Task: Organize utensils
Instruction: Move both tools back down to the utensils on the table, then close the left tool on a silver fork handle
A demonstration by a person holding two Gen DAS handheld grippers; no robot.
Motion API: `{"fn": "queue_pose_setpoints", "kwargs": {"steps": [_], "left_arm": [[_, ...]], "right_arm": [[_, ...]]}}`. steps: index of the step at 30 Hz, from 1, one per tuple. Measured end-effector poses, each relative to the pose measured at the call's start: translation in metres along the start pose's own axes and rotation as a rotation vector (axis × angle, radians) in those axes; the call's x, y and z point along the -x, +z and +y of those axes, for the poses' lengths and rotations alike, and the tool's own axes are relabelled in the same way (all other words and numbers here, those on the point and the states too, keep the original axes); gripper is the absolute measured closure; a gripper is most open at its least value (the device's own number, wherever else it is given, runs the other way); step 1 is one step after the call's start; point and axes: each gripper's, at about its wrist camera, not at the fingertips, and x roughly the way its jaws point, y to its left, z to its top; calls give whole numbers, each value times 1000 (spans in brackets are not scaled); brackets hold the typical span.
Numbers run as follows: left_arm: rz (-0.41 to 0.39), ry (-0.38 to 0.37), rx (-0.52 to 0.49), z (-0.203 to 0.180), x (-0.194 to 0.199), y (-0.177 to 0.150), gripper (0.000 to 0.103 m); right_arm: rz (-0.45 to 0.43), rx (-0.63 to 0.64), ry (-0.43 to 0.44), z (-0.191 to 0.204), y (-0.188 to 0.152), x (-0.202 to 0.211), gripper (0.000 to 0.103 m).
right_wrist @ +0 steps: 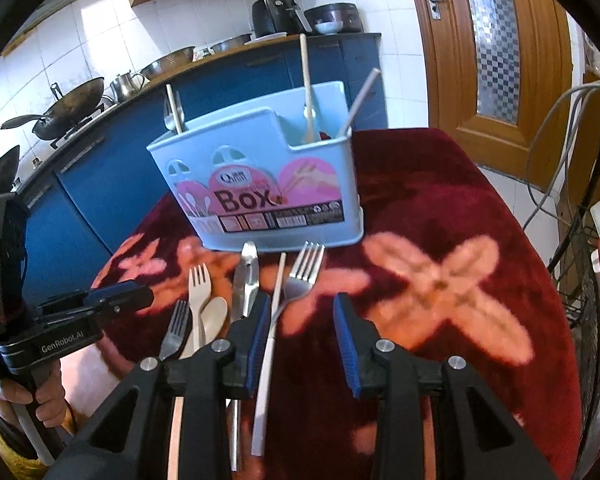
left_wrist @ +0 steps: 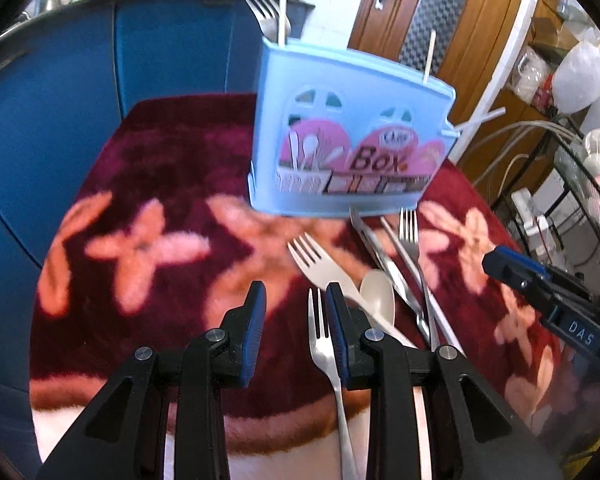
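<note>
1. Left wrist view: left hand-held gripper (left_wrist: 296, 330) is wide open and holds nothing. A slim stainless-steel fork (left_wrist: 327, 354) lies tines-forward on the dark red floral plush cloth (left_wrist: 160, 184), just inside the right finger (left_wrist: 337, 332); whether they touch I can't tell. Beside it lie a cream plastic fork (left_wrist: 320, 270), a cream plastic spoon (left_wrist: 377, 298), steel tongs (left_wrist: 384, 264) and a second steel fork (left_wrist: 410, 236).
2. The light-blue plastic cutlery box (left_wrist: 340, 128) stands upright behind the pile, with a few handles already sticking out of it.
3. Handling, by judgement: the steel fork is thin, stiff and slick and lies flat in the pile, so pinch across the handle near mid-length, not the tines. The plastic pieces are light and will skid.
4. Right wrist view: right hand-held gripper (right_wrist: 302, 340) is also spread wide with nothing in it. A long white chopstick (right_wrist: 269, 354) lies between its fingers, near the left finger (right_wrist: 259, 340); the second steel fork's tines (right_wrist: 306, 268) point at the box (right_wrist: 256, 168).
5. The chopstick is a narrow rod and likely to roll, so close squarely on mid-shaft. The left hand-held gripper shows at the left edge (right_wrist: 100, 300).
</note>
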Motion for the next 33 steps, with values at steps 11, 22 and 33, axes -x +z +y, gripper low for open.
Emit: {"fn": "queue_pose_setpoints", "kwargs": {"steps": [11, 22, 33], "left_arm": [[119, -72, 13, -3, -15, -12, 72], [151, -68, -27, -11, -31, -17, 73], [97, -90, -19, -13, -25, -15, 99]], "right_arm": [[44, -21, 1, -8, -10, -5, 66], [51, -31, 1, -11, -15, -7, 66], [59, -33, 4, -10, -17, -10, 66]]}}
